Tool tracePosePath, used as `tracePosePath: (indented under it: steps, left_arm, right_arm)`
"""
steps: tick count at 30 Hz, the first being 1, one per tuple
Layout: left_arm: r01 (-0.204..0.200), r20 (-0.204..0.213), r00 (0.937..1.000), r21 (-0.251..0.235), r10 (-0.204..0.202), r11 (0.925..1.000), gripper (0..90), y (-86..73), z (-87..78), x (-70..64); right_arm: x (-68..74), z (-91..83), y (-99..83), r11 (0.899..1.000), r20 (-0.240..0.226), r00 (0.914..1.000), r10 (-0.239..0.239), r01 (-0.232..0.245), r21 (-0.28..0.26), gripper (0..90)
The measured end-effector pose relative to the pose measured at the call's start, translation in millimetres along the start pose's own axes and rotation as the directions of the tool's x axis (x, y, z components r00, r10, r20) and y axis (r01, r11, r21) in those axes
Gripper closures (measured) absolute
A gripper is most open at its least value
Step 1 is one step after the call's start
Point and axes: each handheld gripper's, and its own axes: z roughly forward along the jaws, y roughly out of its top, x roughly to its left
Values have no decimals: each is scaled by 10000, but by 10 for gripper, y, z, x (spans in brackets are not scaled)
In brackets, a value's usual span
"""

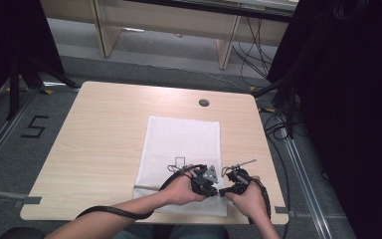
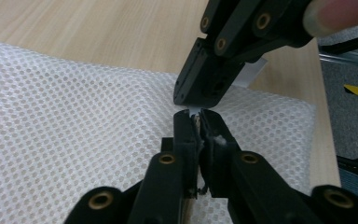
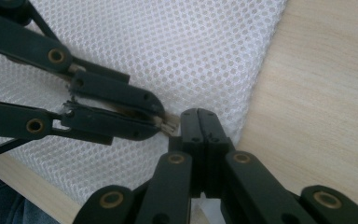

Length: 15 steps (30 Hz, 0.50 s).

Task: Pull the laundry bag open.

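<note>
Two claws meet tip to tip over a white mesh bag near the front edge of the tabletop.

The white mesh bag (image 1: 181, 149) lies flat on the light wooden tabletop (image 1: 99, 134), its near end under the person's hands. The left claw (image 2: 196, 117) is pressed nearly together, pinching a small pale piece at the bag's surface; what that piece is cannot be told. The right claw (image 3: 200, 122) has its jaws pressed fully together, its tips just beside the left claw's tips, close to the bag's right edge. In the high view both hands hold the claws close together at the bag's near right corner.
</note>
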Motion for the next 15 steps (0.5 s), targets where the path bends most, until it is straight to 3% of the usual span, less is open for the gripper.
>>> tracePosePath:
  steps: [4,15]
  left_arm:
    - [-369,81,9993,-33,369,9993,777,-18,13,-6]
    - [-131,92,9999,-20,131,9999,870,-4,-14,-15]
  right_arm:
    - [-3,-1,1,10000,-9,10000,55,-55,29,900]
    - [-4,-2,-1,10000,12,10000,26,-26,44,900]
